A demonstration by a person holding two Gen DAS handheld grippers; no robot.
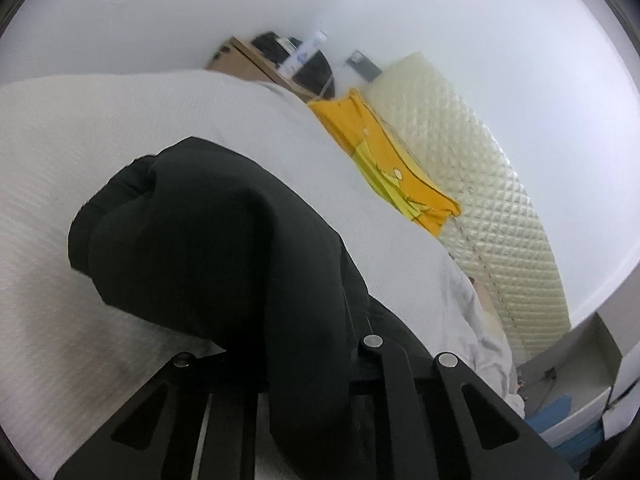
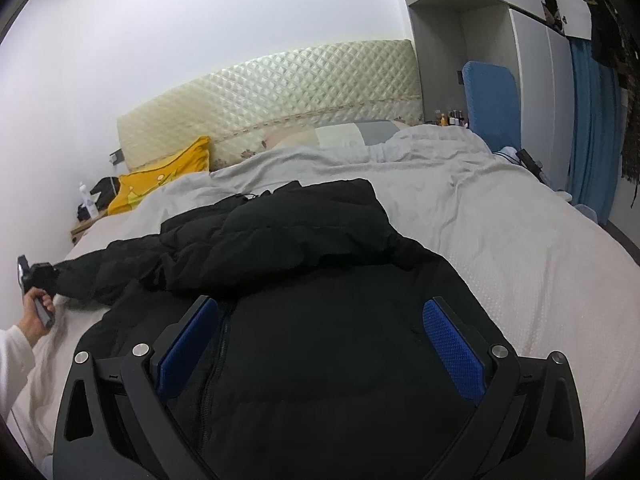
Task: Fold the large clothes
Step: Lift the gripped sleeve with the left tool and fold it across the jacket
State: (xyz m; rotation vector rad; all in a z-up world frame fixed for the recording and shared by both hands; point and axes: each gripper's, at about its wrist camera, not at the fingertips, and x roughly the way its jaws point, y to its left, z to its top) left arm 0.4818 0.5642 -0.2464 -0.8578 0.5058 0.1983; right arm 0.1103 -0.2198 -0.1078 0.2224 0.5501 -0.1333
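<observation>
A black puffer jacket (image 2: 320, 300) lies spread on the white bed (image 2: 520, 248), zipper side up. My right gripper (image 2: 320, 328) is open, its blue pads (image 2: 452, 344) hovering over the jacket's body. In the right wrist view my left gripper (image 2: 40, 280) is at the far left, at the end of the jacket's sleeve (image 2: 104, 268). In the left wrist view the sleeve (image 1: 224, 240) fills the space between the fingers and hides the tips; the left gripper (image 1: 308, 364) is shut on it.
A yellow pillow (image 2: 160, 184) and a quilted cream headboard (image 2: 280, 92) stand at the head of the bed. A nightstand (image 2: 86, 220) with a bottle is at the left. A blue chair (image 2: 488, 100) and wardrobe are at the right.
</observation>
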